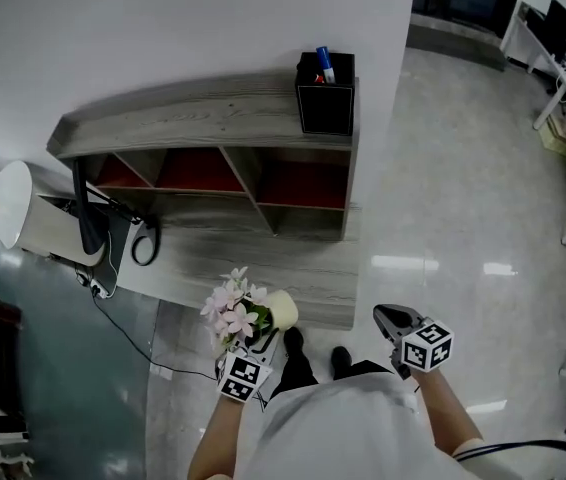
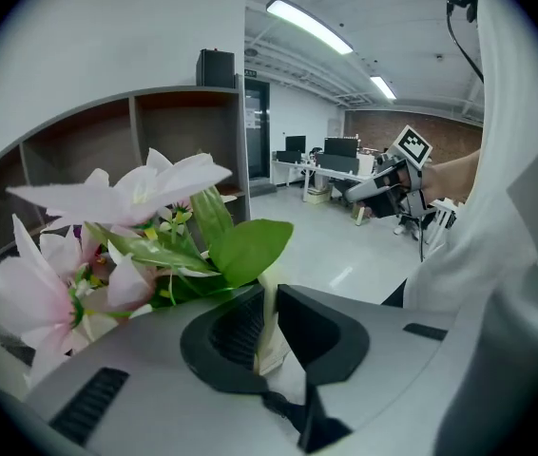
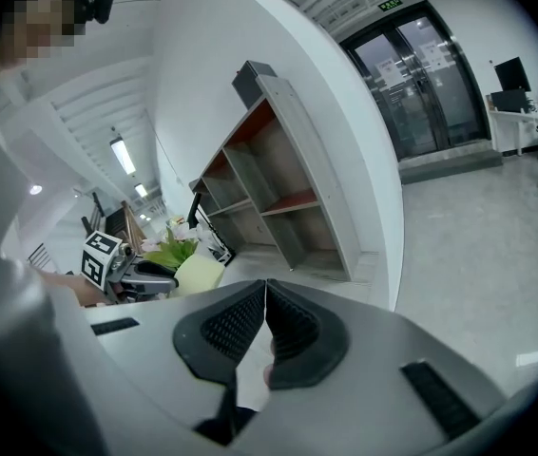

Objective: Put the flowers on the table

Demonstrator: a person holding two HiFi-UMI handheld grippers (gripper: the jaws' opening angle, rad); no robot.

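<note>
Closest to the person, the left gripper (image 2: 270, 297) is clamped partway shut on the rim of a cream pot (image 1: 280, 309). The flowers (image 1: 231, 305) lean out of it to the left, roughly along the table's edge. The right gripper (image 3: 265, 293) hangs well off to the right, jaws pressed together on nothing. Just beyond the blooms lies the grey table (image 1: 308, 268), with the shelf unit (image 1: 263, 180) behind it. The loaded left hand is plainly the nearer one, and I judge its way lies straight ahead.
</note>
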